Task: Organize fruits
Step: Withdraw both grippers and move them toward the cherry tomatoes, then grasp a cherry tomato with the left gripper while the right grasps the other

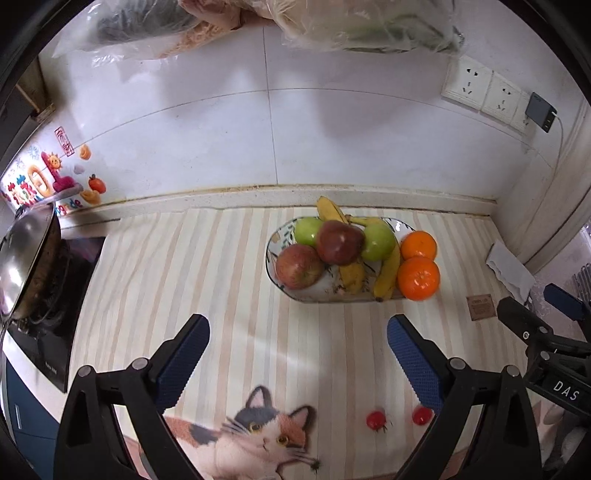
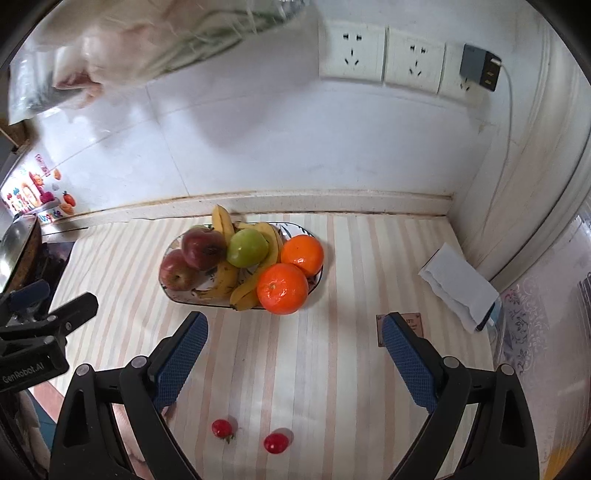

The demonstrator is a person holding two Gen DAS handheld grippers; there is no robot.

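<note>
Left gripper (image 1: 297, 334): jaws wide apart, nothing btwn them, only striped tabletop (image 1: 236, 295). Right gripper (image 2: 293, 332): jaws spread wide too, empty, pads clear of everything.

Fruit plate (image 2: 177, 297) sits just beyond the right jaws, ahead and a bit left; from the left wrist view it's ahead and to the right of the gap. On it: two red apples (image 2: 201, 247), a green apple (image 2: 246, 247), bananas (image 2: 221, 280), and two oranges (image 2: 282, 288) at the plate's right end, the near one bulging over the rim. Left view shows a 2nd green apple (image 1: 308, 230) behind the dark red one.

Two small red tomatoes (image 2: 221, 428) lie loose on the tabletop on the near side of the right jaws, below the gap, well apart from the plate. In the left view they sit near the right finger's base.

Around: folded white cloth (image 2: 458, 284) w/ a phone-like edge under it, right of the right jaws near the corner; small brown tag (image 2: 413, 326) touching the right pad in view. Wok (image 1: 26, 258) on a stove far left. Wall w/ sockets (image 2: 351, 51) and a charger (image 2: 478, 68) behind; plastic bags (image 1: 369, 26) hang overhead. Open striped room btwn jaws and plate.
</note>
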